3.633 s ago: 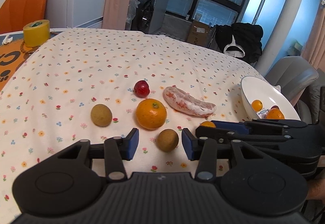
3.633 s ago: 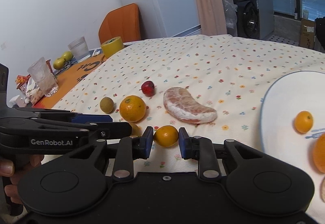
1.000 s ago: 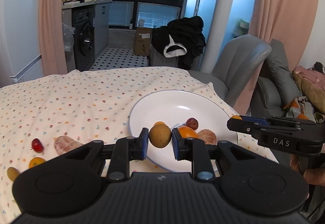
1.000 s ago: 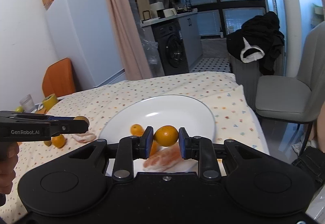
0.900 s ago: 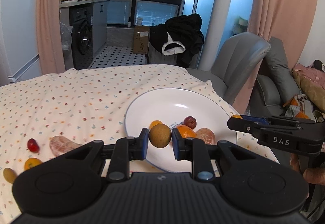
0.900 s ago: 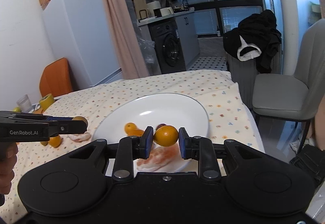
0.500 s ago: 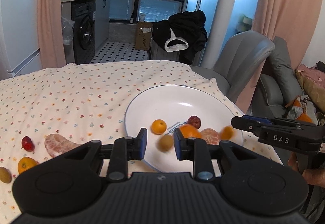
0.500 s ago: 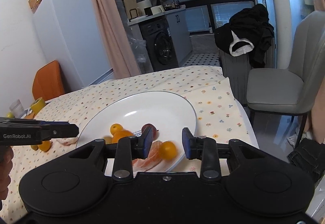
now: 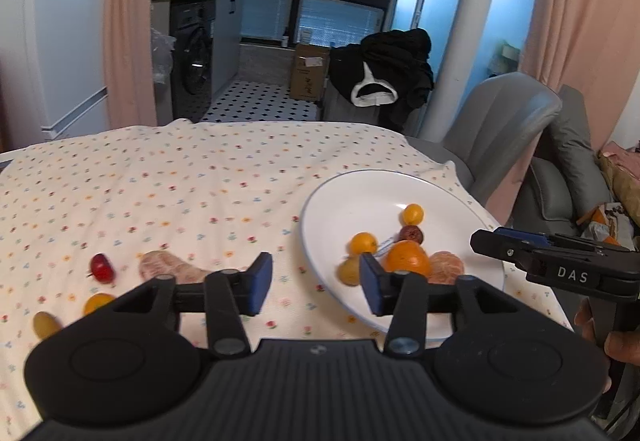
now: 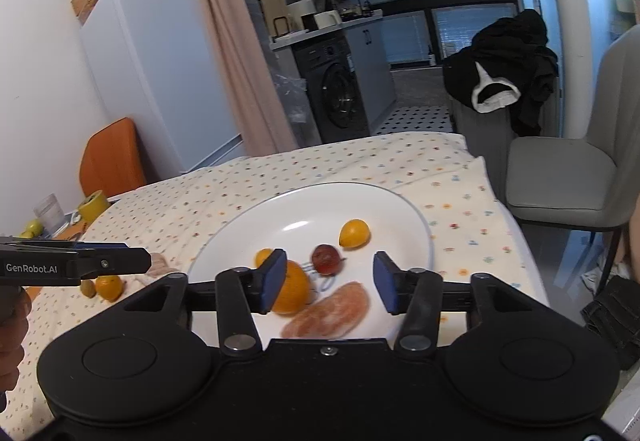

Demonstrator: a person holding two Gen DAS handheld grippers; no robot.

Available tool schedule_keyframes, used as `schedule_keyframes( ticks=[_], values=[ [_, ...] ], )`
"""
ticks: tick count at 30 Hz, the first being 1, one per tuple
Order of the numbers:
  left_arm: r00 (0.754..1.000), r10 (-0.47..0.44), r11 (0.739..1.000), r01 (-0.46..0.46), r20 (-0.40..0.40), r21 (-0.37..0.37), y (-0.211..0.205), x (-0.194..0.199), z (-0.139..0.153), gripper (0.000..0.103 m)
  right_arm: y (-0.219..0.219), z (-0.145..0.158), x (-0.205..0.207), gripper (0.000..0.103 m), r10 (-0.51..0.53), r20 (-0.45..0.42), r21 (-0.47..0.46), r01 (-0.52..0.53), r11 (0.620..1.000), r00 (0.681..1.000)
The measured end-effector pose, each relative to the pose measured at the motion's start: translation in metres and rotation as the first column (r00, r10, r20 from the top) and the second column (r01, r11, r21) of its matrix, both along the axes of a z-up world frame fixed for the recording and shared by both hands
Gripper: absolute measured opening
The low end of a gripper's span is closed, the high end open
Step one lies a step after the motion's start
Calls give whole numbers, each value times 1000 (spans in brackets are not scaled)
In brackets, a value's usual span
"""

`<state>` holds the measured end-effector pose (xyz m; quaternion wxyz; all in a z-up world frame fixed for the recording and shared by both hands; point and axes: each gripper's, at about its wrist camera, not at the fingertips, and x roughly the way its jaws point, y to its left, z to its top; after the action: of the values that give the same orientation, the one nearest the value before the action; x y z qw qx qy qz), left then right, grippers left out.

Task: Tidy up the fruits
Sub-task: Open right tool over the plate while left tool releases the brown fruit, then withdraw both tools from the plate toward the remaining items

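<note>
Left gripper (image 9: pixel 314 283) spread and empty at lower centre, right gripper (image 10: pixel 328 283) likewise spread over white plate (image 10: pixel 384 201), orange (image 10: pixel 294 291), kumquats and pomelo segment (image 10: pixel 332 311) held in plate, red fruit (image 9: pixel 101 268) left on tablecloth (image 9: pixel 180 181) at lower left

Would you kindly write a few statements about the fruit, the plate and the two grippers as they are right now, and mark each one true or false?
1. Both the left gripper and the right gripper are open and hold nothing. True.
2. The white plate is empty. False: it holds several fruits, among them a large orange and a dark red fruit.
3. A red fruit lies on the tablecloth, outside the plate. True.
4. The peeled pomelo segment on the cloth lies inside the plate. False: it lies on the cloth to the left of the plate.
5. A grey chair stands beyond the table's far edge. True.
</note>
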<state>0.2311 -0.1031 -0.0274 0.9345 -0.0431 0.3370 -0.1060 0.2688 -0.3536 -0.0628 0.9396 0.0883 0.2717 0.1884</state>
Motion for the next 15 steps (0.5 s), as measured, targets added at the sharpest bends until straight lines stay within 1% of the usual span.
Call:
schedule_keyframes(
  ticks=[2,3,4,5,7,8,10,13,15],
  values=[
    [1000,15,1000,-15,1,0,6,-2,1,55,5,1,0,55,14,-1,2,-14,1000,1000],
    [1000,24,1000,-24,2,0,9,-3,1,57,8,2,0,59,19,-1,4,-19,1000,1000],
    [999,34,999,-34,3,1,13,-4,1,62,10,3,0,64,25,1,7,-25,1000,1000],
    [999,45,999,-45,3,5,15,-5,1,67,12,3,0,67,32,3,9,-32,999,999],
    [998,67,998,-67,5,14,22,-8,1,73,18,4,-1,73,46,5,9,-46,999,999],
    [997,74,997,-74,5,16,25,-9,1,75,20,5,-1,75,50,5,8,-50,999,999],
    [996,89,996,-89,2,15,32,-12,0,77,27,6,-1,82,58,2,8,-58,998,998],
    [993,119,993,-119,-8,15,43,-14,-1,79,35,7,-1,91,77,0,14,-77,997,997],
    [991,130,991,-130,-13,21,50,-16,-3,80,41,8,-1,92,93,2,11,-93,996,996]
  ],
)
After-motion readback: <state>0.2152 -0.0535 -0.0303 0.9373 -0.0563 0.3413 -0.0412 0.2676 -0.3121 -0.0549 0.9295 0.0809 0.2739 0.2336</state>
